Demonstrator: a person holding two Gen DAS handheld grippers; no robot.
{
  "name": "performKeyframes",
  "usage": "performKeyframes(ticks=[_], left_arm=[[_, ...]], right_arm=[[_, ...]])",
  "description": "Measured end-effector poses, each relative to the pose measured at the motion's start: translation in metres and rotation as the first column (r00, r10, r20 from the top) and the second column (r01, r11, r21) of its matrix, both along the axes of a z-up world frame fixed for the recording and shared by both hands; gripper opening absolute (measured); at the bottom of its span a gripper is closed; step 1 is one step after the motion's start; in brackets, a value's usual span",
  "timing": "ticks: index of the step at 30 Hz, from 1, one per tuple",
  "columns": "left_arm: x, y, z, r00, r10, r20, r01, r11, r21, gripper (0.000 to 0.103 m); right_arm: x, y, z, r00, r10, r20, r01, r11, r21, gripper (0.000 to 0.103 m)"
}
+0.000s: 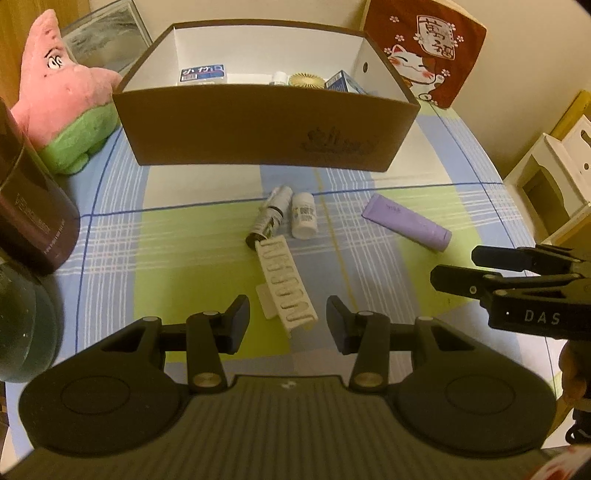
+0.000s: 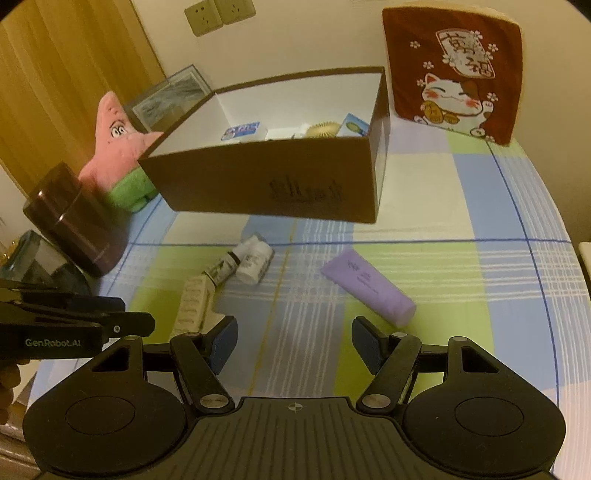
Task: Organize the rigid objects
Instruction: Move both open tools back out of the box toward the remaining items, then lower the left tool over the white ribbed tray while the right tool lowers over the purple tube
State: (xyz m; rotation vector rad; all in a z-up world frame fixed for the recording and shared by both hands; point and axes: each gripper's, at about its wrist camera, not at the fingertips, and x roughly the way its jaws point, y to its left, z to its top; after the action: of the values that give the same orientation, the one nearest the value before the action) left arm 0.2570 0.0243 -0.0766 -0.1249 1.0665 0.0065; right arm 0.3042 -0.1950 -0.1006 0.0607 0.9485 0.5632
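Observation:
On the checked tablecloth lie a white ridged plastic piece (image 1: 286, 288), a silver-and-black small bottle (image 1: 271, 216), a white bottle (image 1: 303, 216) and a purple tube (image 1: 406, 223). Behind them stands an open brown box (image 1: 258, 129) holding several small items. My left gripper (image 1: 288, 325) is open; the near end of the ridged piece lies between its fingers, with a gap on each side. My right gripper (image 2: 295, 343) is open with only cloth between its fingers, and the purple tube (image 2: 369, 290) lies just beyond its right finger. The left gripper (image 2: 136, 314) shows at the left edge of the right wrist view.
A pink starfish plush (image 1: 62, 96) and a dark cylindrical container (image 1: 33, 218) stand at the left. A red lucky-cat cushion (image 1: 424, 48) leans against the wall behind the box. A framed picture (image 1: 107, 33) sits at the back left, white furniture (image 1: 554, 184) beyond the table's right edge.

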Motion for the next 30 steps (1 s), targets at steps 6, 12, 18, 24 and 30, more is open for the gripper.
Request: performKeyframes(ticks=[6,12,18,24,30], left_arm=[[0.0,-0.006,-0.008,1.0,0.002,-0.016,-0.002,1.0,0.002,0.044],[0.002,-0.011,-0.015,1.0,0.005,-0.027,-0.005,1.0,0.005,0.044],[0.007,-0.014,-0.021,0.999,0.013,-0.035,-0.013,1.0,0.01,0.044],[0.013,-0.014,-0.029,0.999,0.023,-0.04,-0.023,1.0,0.017,0.047],[0.021,-0.012,-0.037,0.998,0.035,-0.045,-0.035,0.999,0.018,0.048]], right_arm=[[-0.001,-0.005,-0.008,1.0,0.007,-0.012,-0.007,1.0,-0.013,0.068],[0.001,-0.009,-0.016,1.0,0.012,-0.013,-0.013,0.999,-0.038,0.068],[0.005,-0.014,-0.023,1.0,0.024,-0.005,-0.024,0.998,-0.06,0.068],[0.011,-0.02,-0.029,0.999,0.033,0.019,-0.031,0.996,-0.078,0.068],[0.024,-0.026,-0.037,0.998,0.037,0.051,-0.031,0.993,-0.114,0.068]])
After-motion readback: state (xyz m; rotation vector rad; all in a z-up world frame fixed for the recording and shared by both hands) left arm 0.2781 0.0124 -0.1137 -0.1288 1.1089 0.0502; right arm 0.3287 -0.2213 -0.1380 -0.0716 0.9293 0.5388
